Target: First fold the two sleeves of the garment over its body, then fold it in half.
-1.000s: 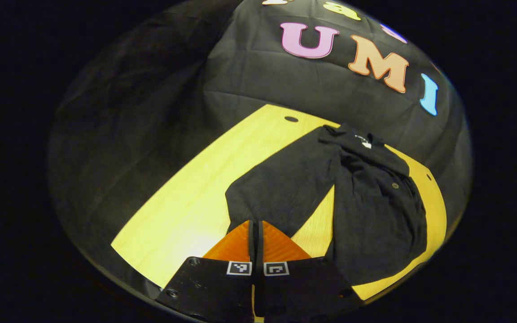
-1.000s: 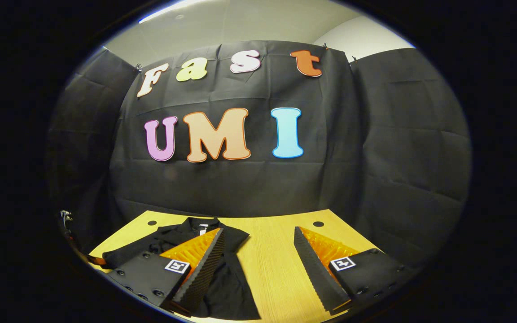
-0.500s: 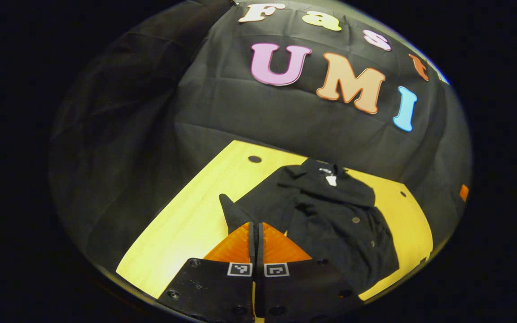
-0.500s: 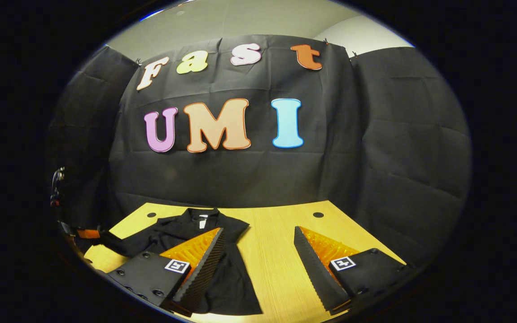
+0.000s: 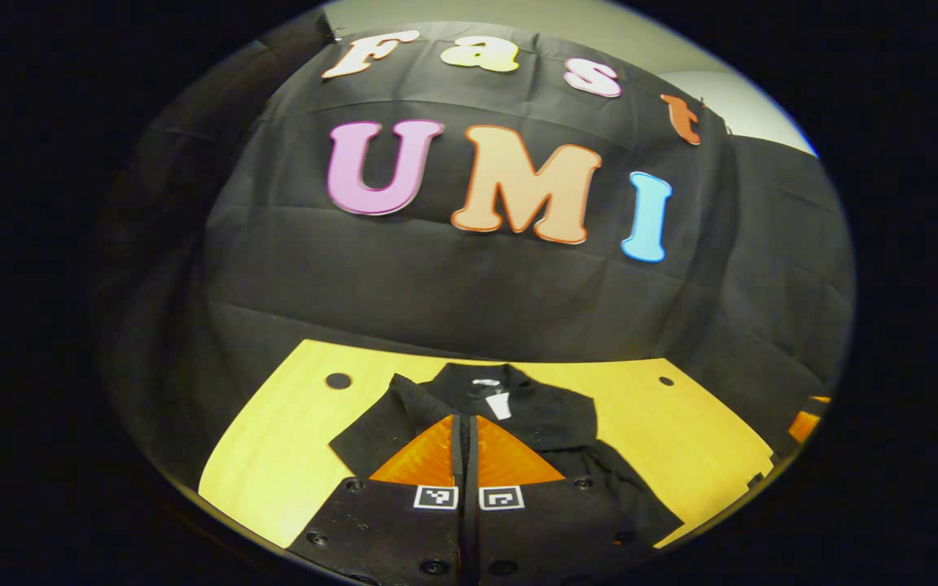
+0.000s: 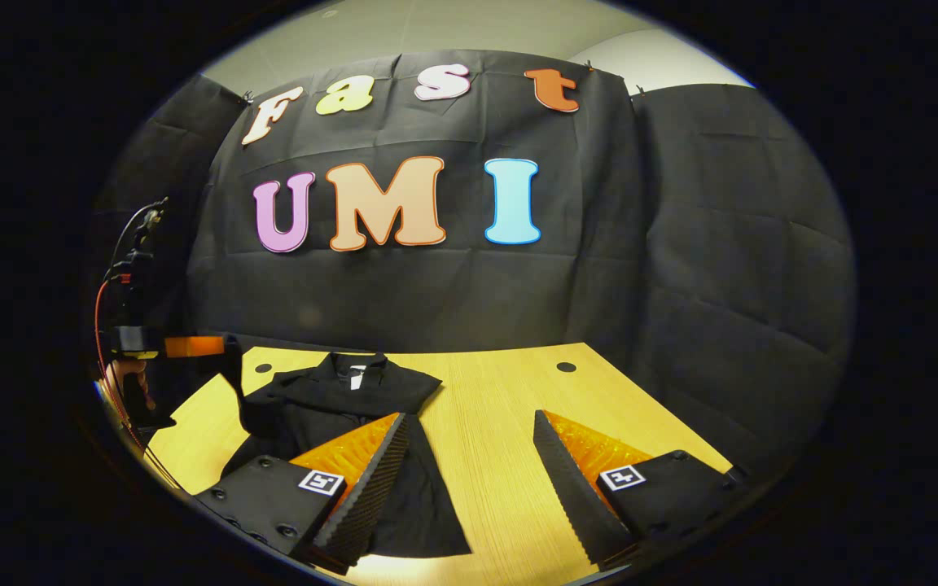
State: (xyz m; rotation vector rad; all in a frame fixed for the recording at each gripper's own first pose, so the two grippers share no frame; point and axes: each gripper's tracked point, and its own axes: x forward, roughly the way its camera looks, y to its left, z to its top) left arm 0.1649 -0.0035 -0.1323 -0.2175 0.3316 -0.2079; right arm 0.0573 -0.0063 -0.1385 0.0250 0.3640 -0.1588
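A black buttoned garment [image 5: 554,423] lies on the yellow table [image 5: 273,456], collar toward the wall. My left gripper [image 5: 464,418] is shut on the garment's sleeve [image 5: 383,423], and the cloth bunches around its fingertips above the body. In the right gripper view the left gripper [image 6: 221,346] hangs above the table's left side, with the sleeve [image 6: 234,391] drooping from it to the garment [image 6: 339,399]. My right gripper [image 6: 469,423] stands open over the table; its left finger [image 6: 367,468] overlaps the garment's right edge and nothing is between its fingers.
The table [image 6: 501,407] has small round holes near its back corners [image 5: 338,380] [image 6: 566,367]. Bare wood shows to the right of the garment. Black cloth walls close the booth behind and at both sides. A hand and cables [image 6: 123,382] trail behind the left gripper.
My left gripper has lifted the sleeve off the table and swung it in over the garment's body, now facing the back wall. The right gripper has hardly moved and stays open.
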